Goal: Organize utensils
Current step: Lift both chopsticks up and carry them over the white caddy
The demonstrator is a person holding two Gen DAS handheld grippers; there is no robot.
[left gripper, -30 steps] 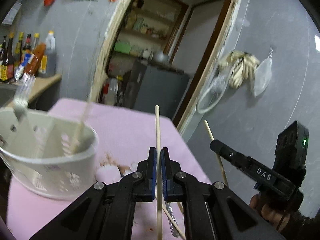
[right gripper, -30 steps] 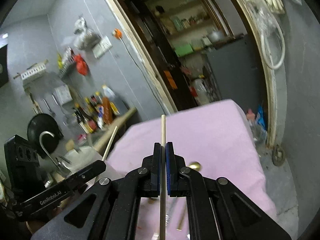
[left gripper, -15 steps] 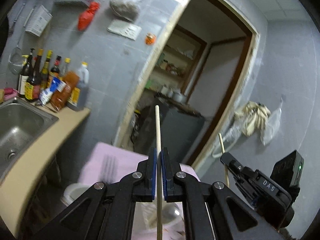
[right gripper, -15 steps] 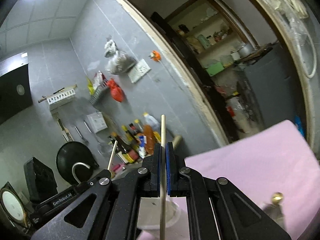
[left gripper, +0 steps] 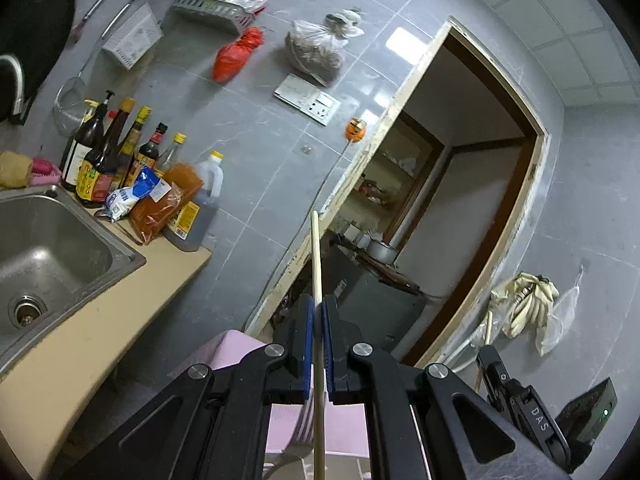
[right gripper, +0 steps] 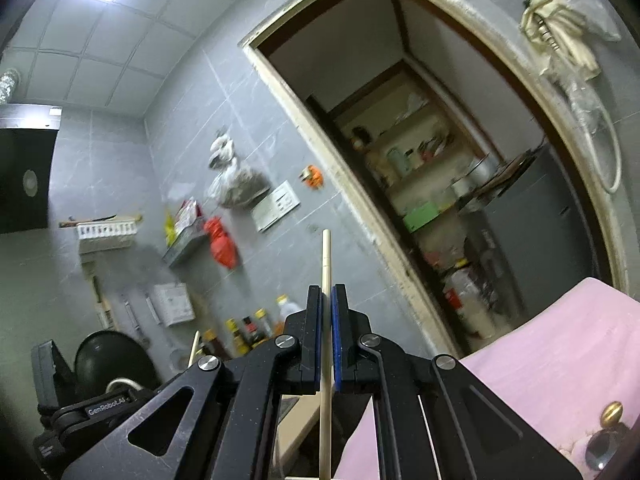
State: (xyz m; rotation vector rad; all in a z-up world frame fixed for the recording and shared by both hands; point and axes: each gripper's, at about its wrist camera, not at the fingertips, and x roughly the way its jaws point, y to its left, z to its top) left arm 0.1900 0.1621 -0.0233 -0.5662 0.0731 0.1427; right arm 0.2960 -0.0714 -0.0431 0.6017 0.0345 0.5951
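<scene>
My left gripper (left gripper: 316,308) is shut on a wooden chopstick (left gripper: 316,256) that stands upright between its blue pads. My right gripper (right gripper: 327,296) is shut on a second wooden chopstick (right gripper: 326,256), also upright. Both grippers are tilted up toward the wall and doorway. The right gripper also shows at the lower right of the left wrist view (left gripper: 486,354), with its chopstick (left gripper: 487,330). The left gripper body (right gripper: 100,404) shows at the lower left of the right wrist view, with its chopstick tip (right gripper: 195,344). The white utensil holder is hidden.
A pink tablecloth (right gripper: 560,352) lies below. A steel sink (left gripper: 48,248) and a beige counter (left gripper: 104,320) with several bottles (left gripper: 120,160) are at left. An open doorway (left gripper: 440,220) with a dark cabinet is ahead. A gold-headed utensil (right gripper: 612,412) lies on the cloth.
Both grippers have tilted upward with their chopsticks. The white utensil holder and most of the pink table have dropped out of view; the wall, sink and ceiling now fill the frames.
</scene>
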